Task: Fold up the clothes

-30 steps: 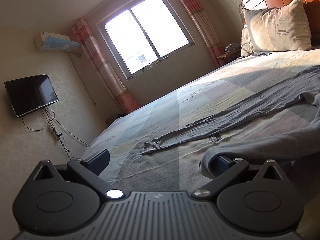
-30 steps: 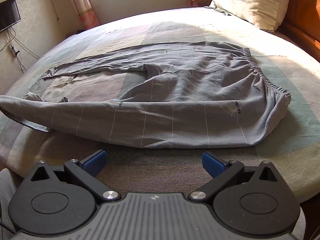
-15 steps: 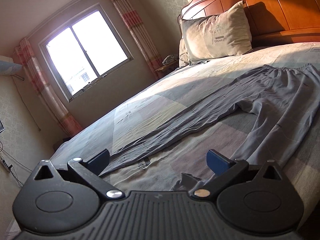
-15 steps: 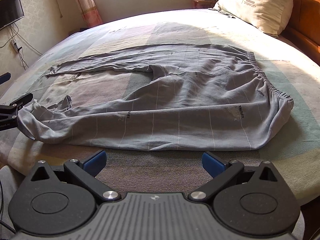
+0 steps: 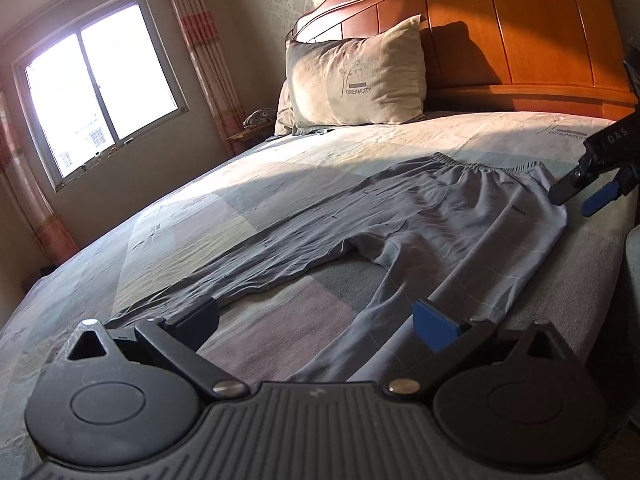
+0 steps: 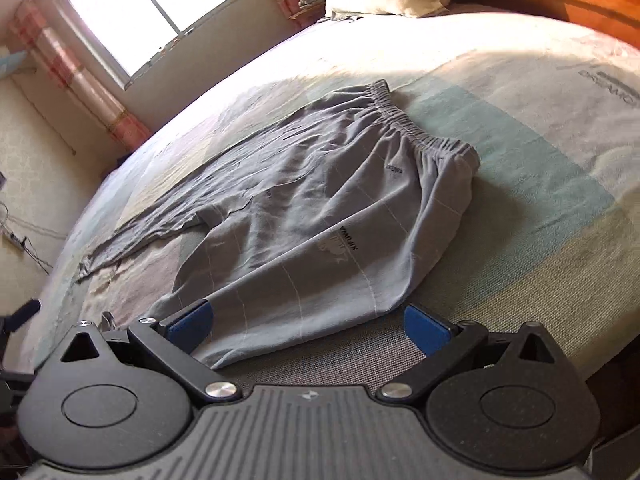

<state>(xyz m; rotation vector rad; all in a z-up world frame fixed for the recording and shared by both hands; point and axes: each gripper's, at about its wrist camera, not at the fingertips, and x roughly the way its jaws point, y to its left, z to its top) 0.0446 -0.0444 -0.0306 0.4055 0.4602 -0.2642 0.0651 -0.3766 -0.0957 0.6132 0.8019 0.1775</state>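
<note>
Left wrist view: the left gripper (image 5: 316,316) hangs low over the near edge of the bed (image 5: 460,140), jaws spread wide, nothing between them.
Trousers: grey pair (image 5: 420,220) spread flat across the bed, legs fanned apart in a V, elastic waistband toward the headboard (image 5: 520,40) side.
Near leg: runs along the bed's near edge and passes under the left gripper's blue pad (image 5: 434,325); can't tell if it's touching.
Far leg: stretches toward the foot end, a bit wrinkly.
Right gripper: in the left view it (image 5: 580,196) shows at the right edge, just beside the waistband corner, jaws parted, not pinching cloth.
Right wrist view: the right gripper (image 6: 308,326) is also wide open, with the trousers (image 6: 320,216) just ahead of it and the fabric edge lying between its pads.
Pillow: one (image 5: 356,80) propped against the headboard, well apart from the trousers.
Window: bright (image 5: 100,92), on the wall past the bed's far side.
</note>
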